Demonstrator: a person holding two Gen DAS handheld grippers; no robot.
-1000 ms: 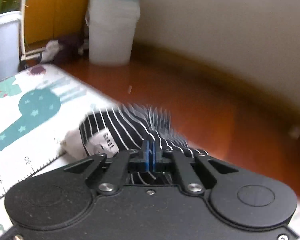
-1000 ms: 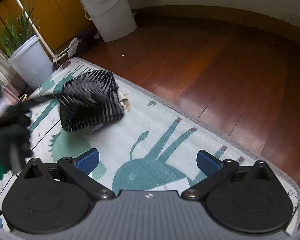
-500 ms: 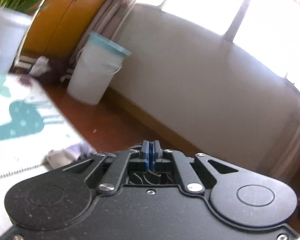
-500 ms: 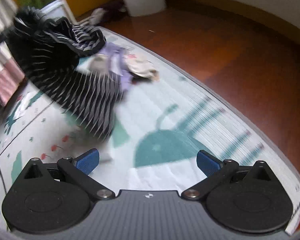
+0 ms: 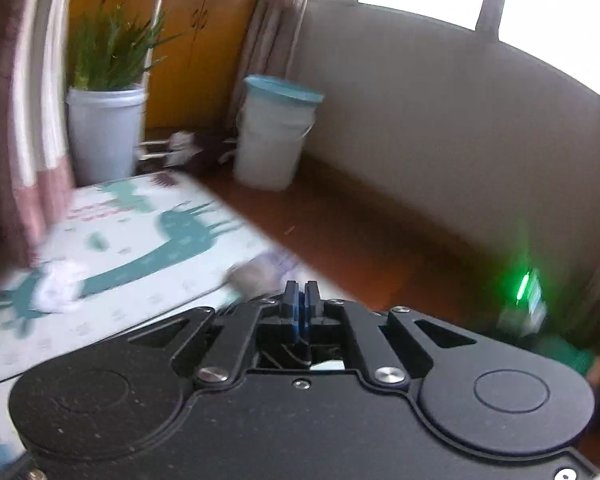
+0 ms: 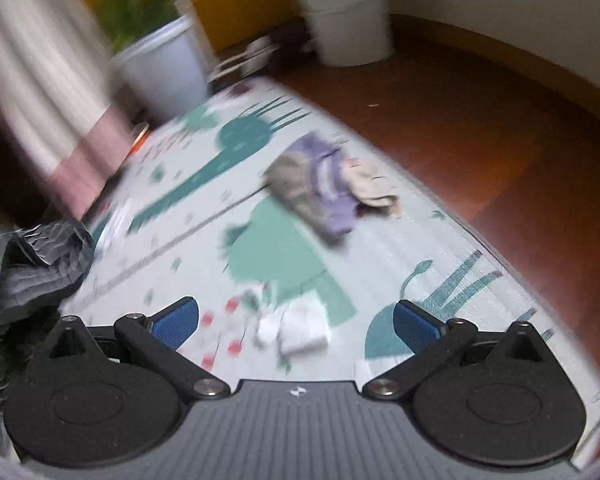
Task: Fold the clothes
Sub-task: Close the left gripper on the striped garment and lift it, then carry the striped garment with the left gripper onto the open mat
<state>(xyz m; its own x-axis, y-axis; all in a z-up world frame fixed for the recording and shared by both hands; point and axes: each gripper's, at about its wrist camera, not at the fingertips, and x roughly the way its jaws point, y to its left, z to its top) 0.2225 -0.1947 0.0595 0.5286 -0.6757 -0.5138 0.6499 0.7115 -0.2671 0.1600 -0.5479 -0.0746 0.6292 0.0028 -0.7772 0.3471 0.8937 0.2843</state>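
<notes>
Your left hand-held gripper (image 5: 300, 300) has its blue pads pressed together; dark striped cloth shows in the gap just behind the pads, so it looks clamped on the black striped garment (image 6: 32, 256), though most of that cloth hangs below the left wrist view. From your right wrist camera, that garment hangs bunched at the left edge, off the play mat (image 6: 440, 240). Your right hand-held gripper (image 6: 296, 322) is spread wide with nothing between its pads, held above the mat. On the mat lies a crumpled pile of clothes (image 6: 320, 196), purple, grey and beige, near the edge by the wooden floor (image 6: 500, 128). A small white cloth (image 6: 300, 326) lies nearer to you, between the right pads in the picture. Past the mat stand a white bucket (image 5: 272, 140) and a potted plant (image 5: 104, 120).
</notes>
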